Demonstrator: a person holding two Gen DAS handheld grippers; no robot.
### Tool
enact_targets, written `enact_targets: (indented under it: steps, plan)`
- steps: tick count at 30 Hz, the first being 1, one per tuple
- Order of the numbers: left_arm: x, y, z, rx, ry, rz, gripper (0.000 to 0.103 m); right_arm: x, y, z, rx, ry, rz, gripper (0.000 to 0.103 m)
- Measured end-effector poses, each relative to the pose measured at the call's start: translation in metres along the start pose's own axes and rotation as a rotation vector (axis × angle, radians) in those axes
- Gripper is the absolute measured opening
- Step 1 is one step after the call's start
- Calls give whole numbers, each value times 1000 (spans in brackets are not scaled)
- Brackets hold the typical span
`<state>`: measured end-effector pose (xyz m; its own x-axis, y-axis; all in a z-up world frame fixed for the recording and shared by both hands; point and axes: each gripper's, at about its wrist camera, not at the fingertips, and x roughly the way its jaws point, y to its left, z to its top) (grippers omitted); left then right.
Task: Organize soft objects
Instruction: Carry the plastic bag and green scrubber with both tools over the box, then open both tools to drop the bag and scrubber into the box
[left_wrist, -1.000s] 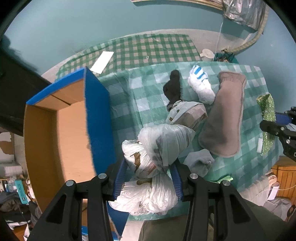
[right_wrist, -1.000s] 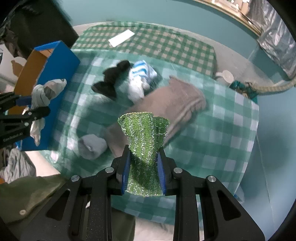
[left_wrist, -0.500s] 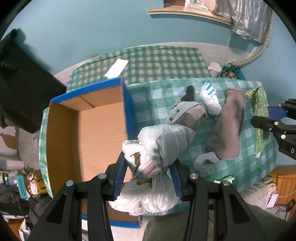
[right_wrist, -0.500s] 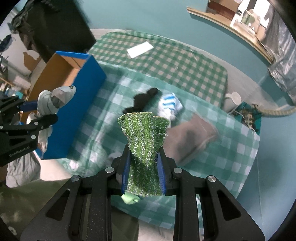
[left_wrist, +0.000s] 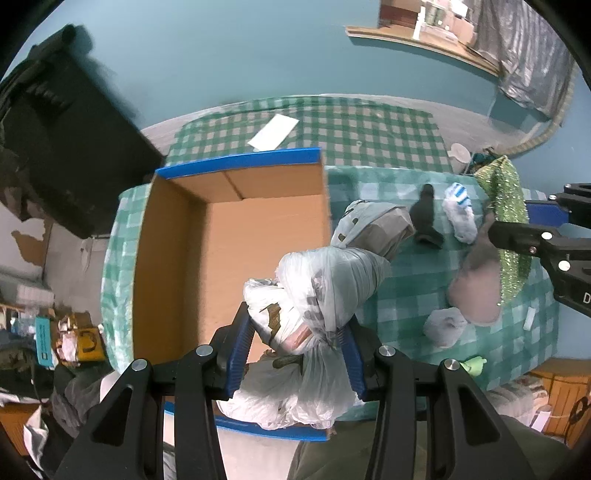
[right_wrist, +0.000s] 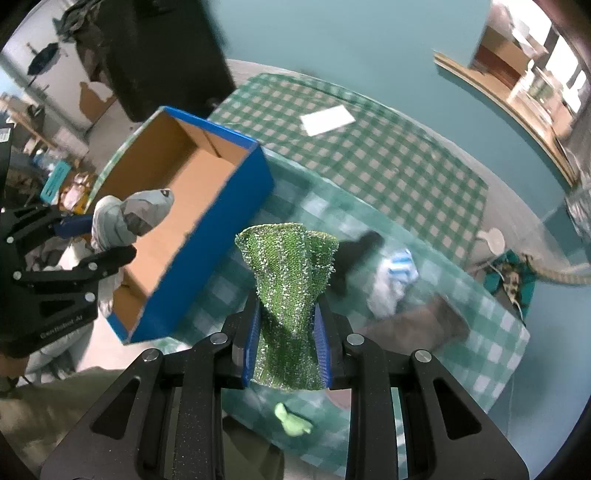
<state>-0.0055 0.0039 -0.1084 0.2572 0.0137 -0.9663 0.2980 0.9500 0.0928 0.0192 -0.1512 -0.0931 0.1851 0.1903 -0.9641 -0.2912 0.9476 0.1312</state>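
Left claw (left_wrist: 295, 354) clenched on a knotted plastic bag (left_wrist: 317, 284) above the open box (left_wrist: 229, 236), right claw (right_wrist: 287, 343) gripping a green cloth (right_wrist: 290, 273); slippery plastic could slide free outside the box.

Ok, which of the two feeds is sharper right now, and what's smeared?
Left wrist view: the plastic-wrapped bundle in the left tool is crisp, and the cardboard box only slightly soft. Right wrist view: the green glitter cloth in the right tool is sharp, but the checked tablecloth and socks behind it are motion-blurred.
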Motion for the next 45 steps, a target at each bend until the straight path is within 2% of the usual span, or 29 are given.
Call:
enact_targets:
  steps: [22,39,41,42,43,44,45]
  plan:
    - [22,86,-15,-164,42,47,46,49,90,67,-175,37,90,26]
    - [48,127,-29,-257,98,58,47,88,130,89,-212,86,128,27]
    - [48,130,-30,-271,100,52,48,90,133,90,-208,84,117,29]
    - [48,132,-30,-276,100,48,52,90,134,90,-210,79,112,33]
    - [47,133,-30,-280,98,49,60,89,135,91,-208,73,103,39]
    - [46,134,-30,-284,91,54,64,88,135,90,-207,67,99,45]
    - [44,134,-30,-286,83,58,70,87,135,91,-207,62,98,57]
